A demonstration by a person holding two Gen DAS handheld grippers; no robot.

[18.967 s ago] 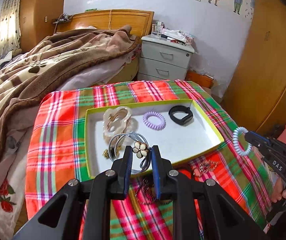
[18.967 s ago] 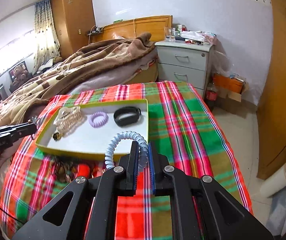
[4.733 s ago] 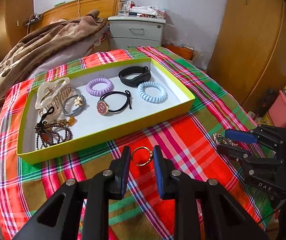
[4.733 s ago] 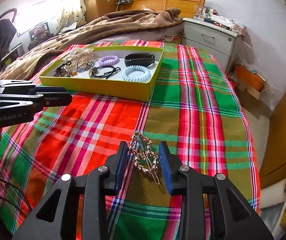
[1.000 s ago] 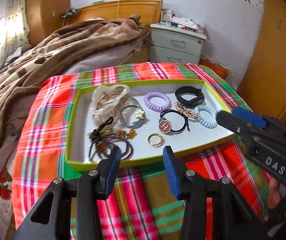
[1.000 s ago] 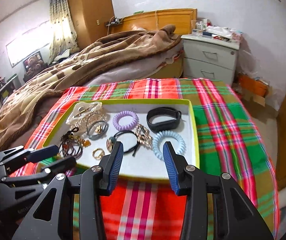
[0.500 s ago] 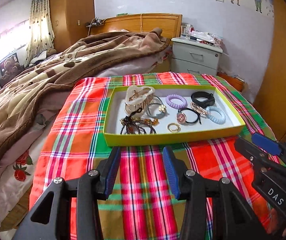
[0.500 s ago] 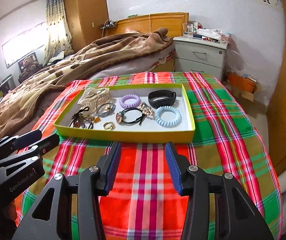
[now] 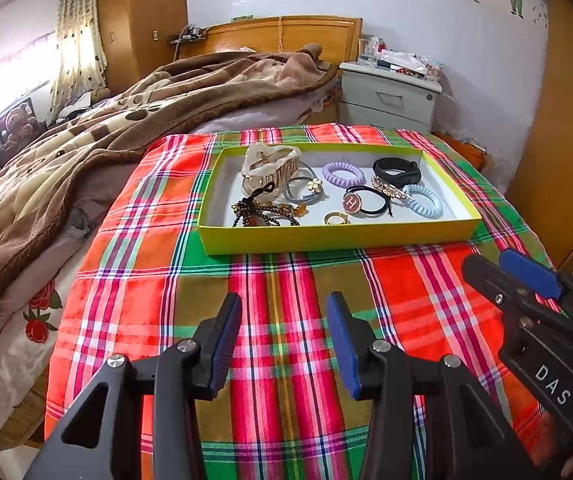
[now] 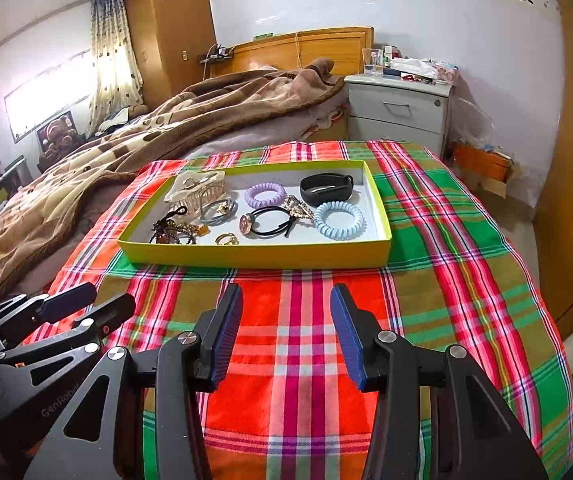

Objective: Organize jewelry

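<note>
Jewelry: all sitting inside the tray (image 9: 338, 236), a shallow yellow-green cardboard box with a white floor.
Left end of tray: glossy cream claw clip (image 9: 269, 160), a grey hair tie with a little flower charm (image 9: 306, 190), and a tangle of dark beaded strands (image 9: 264, 213).
Middle: lilac spiral hair tie (image 9: 343, 173), black elastic with a round pink button (image 9: 367, 201), small gold ring (image 9: 335, 218) close to the near wall.
Right end: matte black band (image 9: 397, 171), sparkly gold hair clip (image 9: 390, 189), pale blue spiral hair tie (image 10: 339, 220) (chunky, like phone cord).
Underneath: tray sits on a plaid cloth (image 9: 286, 340) in red, green and ochre, toward its far end.
Left gripper (image 9: 283, 314): blue pads spread apart, nothing between them, hanging over bare plaid well short of the tray.
Right gripper (image 10: 286, 307): same deal, jaws wide and empty, tray straight ahead of it but apart.
Around: rumpled fuzzy brown blanket (image 10: 166, 120) on the bed, grey nightstand (image 10: 398, 114) beside the wooden headboard.
</note>
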